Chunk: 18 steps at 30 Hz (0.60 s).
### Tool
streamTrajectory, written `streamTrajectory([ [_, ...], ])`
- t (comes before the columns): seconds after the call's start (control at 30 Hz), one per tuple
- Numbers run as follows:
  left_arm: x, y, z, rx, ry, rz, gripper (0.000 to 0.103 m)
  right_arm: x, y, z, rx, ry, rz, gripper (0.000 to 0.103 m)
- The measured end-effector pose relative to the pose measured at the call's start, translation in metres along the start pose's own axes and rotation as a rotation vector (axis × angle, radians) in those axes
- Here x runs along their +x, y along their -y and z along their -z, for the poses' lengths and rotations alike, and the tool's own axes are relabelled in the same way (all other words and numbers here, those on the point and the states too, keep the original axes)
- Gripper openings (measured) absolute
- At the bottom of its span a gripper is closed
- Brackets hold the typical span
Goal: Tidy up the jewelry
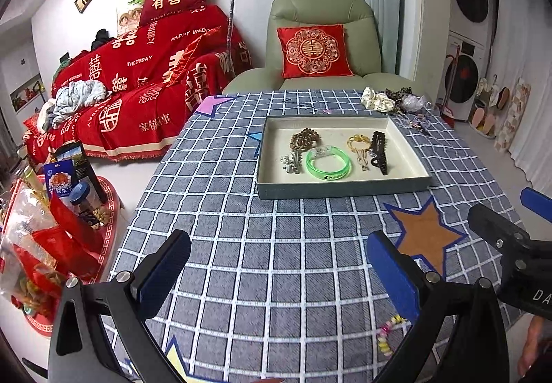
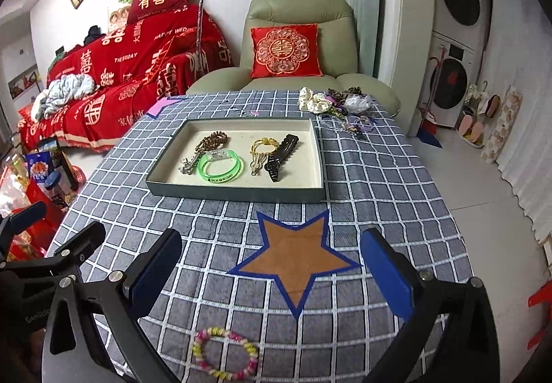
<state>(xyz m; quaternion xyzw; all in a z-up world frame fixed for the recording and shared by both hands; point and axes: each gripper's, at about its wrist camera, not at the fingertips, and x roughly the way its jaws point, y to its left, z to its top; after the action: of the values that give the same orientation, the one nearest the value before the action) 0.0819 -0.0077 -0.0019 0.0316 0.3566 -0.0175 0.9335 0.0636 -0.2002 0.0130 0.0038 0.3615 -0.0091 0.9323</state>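
A shallow grey tray with a cream lining sits mid-table. In it lie a brown bead bracelet, a silver piece, a green bangle, a yellow bracelet and a black hair clip. A pink-and-yellow bead bracelet lies on the cloth near me, between the right gripper's fingers. My left gripper and right gripper are both open and empty above the near table.
A pile of scrunchies and loose jewelry lies at the table's far right corner. A green armchair stands behind the table, a red-covered sofa to the left. Snack packs stand left of the table.
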Motion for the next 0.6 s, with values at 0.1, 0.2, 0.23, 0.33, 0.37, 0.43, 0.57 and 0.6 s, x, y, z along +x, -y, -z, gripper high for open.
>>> streamTrajectory([
  [0.1,-0.009,0.000,0.005,-0.006,0.011,0.004,0.103,-0.009,0.001,0.004,0.015,0.008,0.002,0.103],
  [0.2,-0.016,0.000,0.008,0.001,0.024,-0.001,0.103,-0.016,0.002,0.007,0.021,0.019,0.009,0.103],
  [0.23,-0.018,0.001,0.008,0.005,0.026,-0.002,0.103,-0.017,0.002,0.007,0.019,0.022,0.014,0.103],
  [0.33,-0.021,0.002,0.010,0.006,0.030,-0.003,0.103,-0.021,0.001,0.008,0.010,0.032,0.025,0.103],
  [0.37,-0.022,0.002,0.010,0.005,0.031,-0.003,0.103,-0.022,0.001,0.008,0.008,0.035,0.026,0.103],
  [0.43,-0.022,0.002,0.009,0.005,0.031,-0.004,0.103,-0.024,0.000,0.008,0.006,0.039,0.026,0.103],
  [0.57,-0.022,0.002,0.009,0.004,0.031,-0.003,0.103,-0.025,0.000,0.008,0.005,0.039,0.022,0.103],
  [0.6,-0.022,0.002,0.010,0.003,0.032,-0.003,0.103,-0.025,-0.001,0.008,0.004,0.040,0.023,0.103],
])
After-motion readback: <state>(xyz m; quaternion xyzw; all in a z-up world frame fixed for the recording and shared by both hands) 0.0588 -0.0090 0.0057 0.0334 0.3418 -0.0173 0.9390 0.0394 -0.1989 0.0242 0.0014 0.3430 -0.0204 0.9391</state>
